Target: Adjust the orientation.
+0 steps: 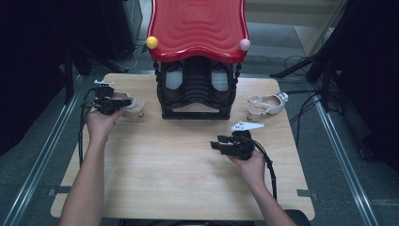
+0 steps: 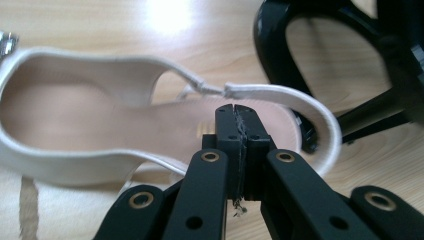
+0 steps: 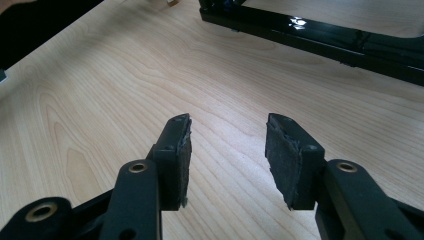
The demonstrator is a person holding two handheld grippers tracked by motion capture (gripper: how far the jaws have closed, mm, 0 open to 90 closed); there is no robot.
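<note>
Left gripper (image 2: 235, 112) jaws pressed together beside white sandal (image 2: 75, 115); right gripper (image 3: 227, 145) jaws apart, empty.

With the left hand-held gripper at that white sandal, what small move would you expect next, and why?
Probably a short carry toward the black shoe rack. The left hand-held gripper has its jaws pressed together at the white sandal, seemingly pinching its heel strap, though the pinch itself is hidden. The rack stands just beside it. The right hand-held gripper waits open over bare table, and another sandal lies right of the rack.
</note>
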